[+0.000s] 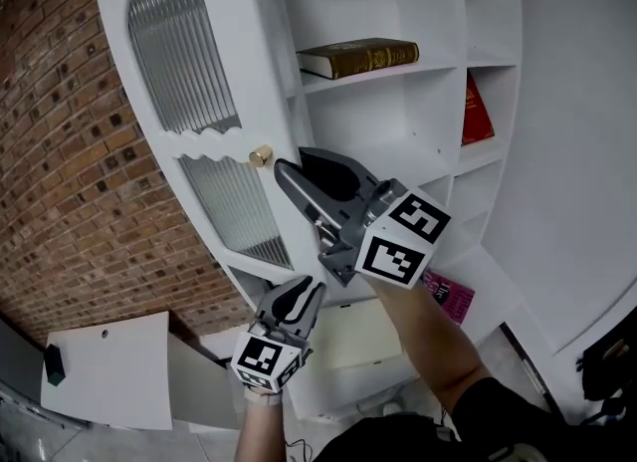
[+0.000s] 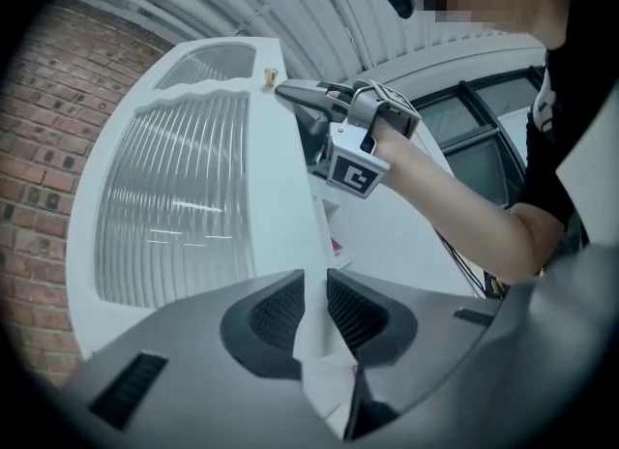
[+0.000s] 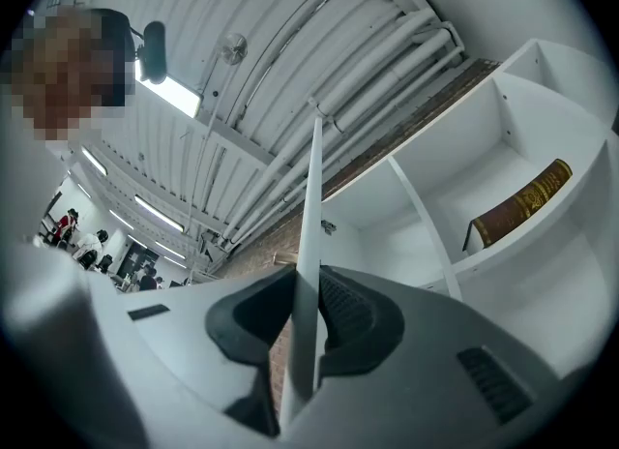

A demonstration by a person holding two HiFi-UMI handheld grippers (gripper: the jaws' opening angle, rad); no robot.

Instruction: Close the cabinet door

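My left fingers [image 2: 276,314] low and right fingers [image 3: 350,304] by the knob [image 1: 260,156] clamp the door [image 1: 204,141] edge to swing it shut.

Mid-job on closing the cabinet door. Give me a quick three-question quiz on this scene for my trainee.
1. True or false: the door is already fully closed.
2. What is the right gripper shut on? A) the door's edge B) a cup C) nothing
3. Short answer: which gripper holds the door nearer its knob?

Key: 1. False, it stands open. 2. A. 3. The right one.
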